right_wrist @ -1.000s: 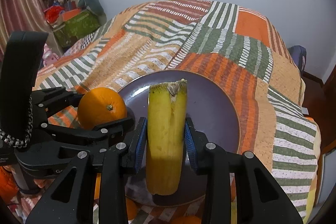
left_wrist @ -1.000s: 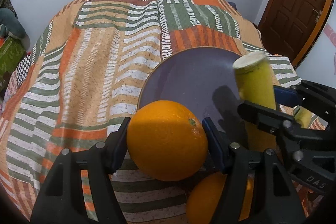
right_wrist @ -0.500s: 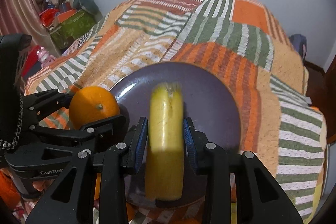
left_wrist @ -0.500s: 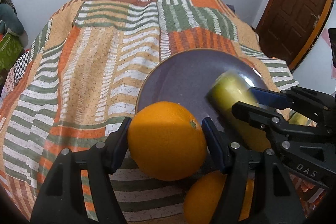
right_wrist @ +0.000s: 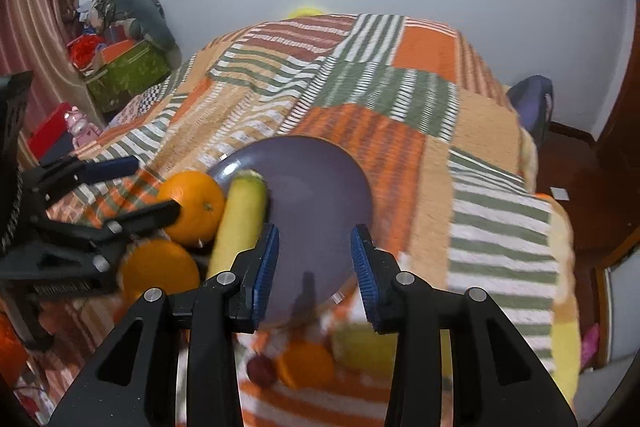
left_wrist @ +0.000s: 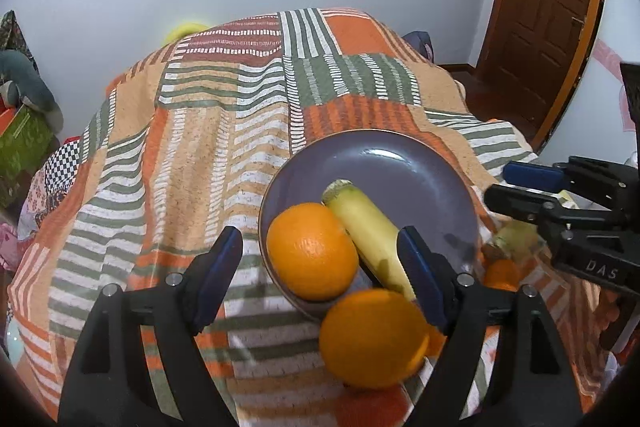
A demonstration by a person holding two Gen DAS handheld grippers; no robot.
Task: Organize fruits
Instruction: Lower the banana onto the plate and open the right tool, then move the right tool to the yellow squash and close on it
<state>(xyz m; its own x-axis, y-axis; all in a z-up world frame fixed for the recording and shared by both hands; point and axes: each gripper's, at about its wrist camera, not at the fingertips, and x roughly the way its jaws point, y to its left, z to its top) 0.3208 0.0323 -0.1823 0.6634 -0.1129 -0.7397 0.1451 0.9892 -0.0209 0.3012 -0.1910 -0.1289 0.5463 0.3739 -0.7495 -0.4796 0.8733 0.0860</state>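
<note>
Fruit on the plate, and both claws are standing off! The round purple ceramic plate [left_wrist: 400, 163] sits on the orange, green and white striped patchwork bedspread [left_wrist: 192, 155], and on its near left part lie a round orange [left_wrist: 312, 251] and a cut yellow banana piece [left_wrist: 368, 231], touching side by side, the banana's cut end pointing to the far side. The left gripper [left_wrist: 320, 267] is spread wide with nothing between its blue pads, the orange resting free between them. The right gripper [right_wrist: 314, 263] is equally wide and empty, hovering over the plate's near right part with the banana piece just beside its left finger. So this looks like the release step for this pair of fruits, done or very nearly. More waits off the plate: a second round orange [left_wrist: 372, 339] at the near rim, and near the right gripper a smaller orange fruit [right_wrist: 306, 365], a small dark red fruit [right_wrist: 261, 371] and something blurred and yellow. Next call, I'd say, is to back the claws clear without nudging the plated fruit, then drop onto that near orange and close squarely across its middle, since round fruit on soft bedding rolls easily.
</note>
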